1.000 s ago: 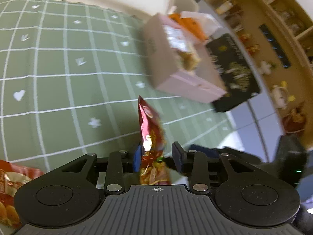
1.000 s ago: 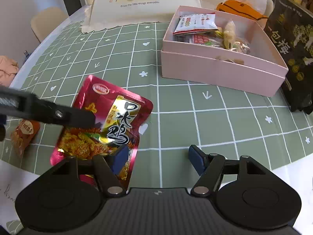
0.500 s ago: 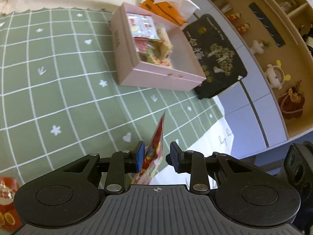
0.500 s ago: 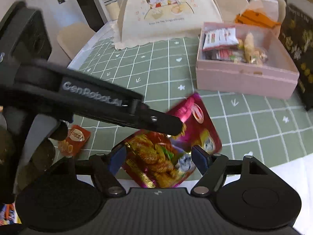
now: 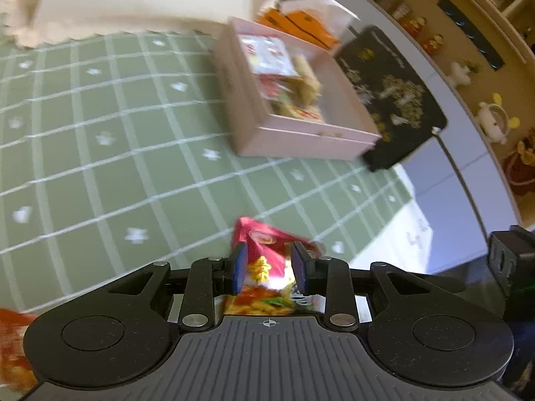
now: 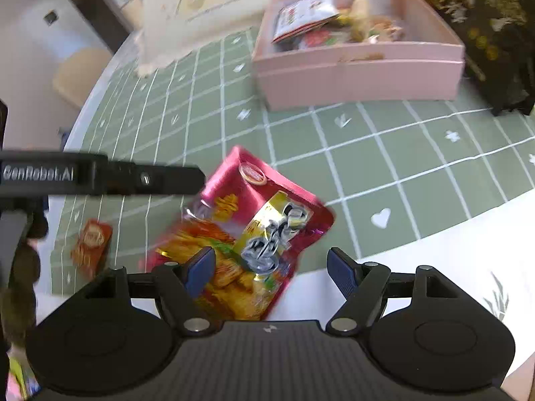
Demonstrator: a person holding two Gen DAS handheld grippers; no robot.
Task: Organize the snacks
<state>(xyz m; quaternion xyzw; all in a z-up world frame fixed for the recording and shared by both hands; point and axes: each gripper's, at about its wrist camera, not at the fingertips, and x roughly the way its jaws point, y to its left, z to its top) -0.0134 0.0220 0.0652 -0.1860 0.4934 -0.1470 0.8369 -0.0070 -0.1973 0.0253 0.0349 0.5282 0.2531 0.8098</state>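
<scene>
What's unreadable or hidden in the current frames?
- Shiny red foil snack pouch: lower end hidden behind the right gripper body in the right wrist view.
- Left gripper: jaws sit around the pouch, but contact is unclear through blur.
- Pink rectangular box: packets inside too blurred to identify in either view.
- Small orange packet: label blurred.

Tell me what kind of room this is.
Probably a home dining area: a table under a green grid tablecloth, a beige chair beside it, and wooden display shelves holding jars and figurines.
</scene>
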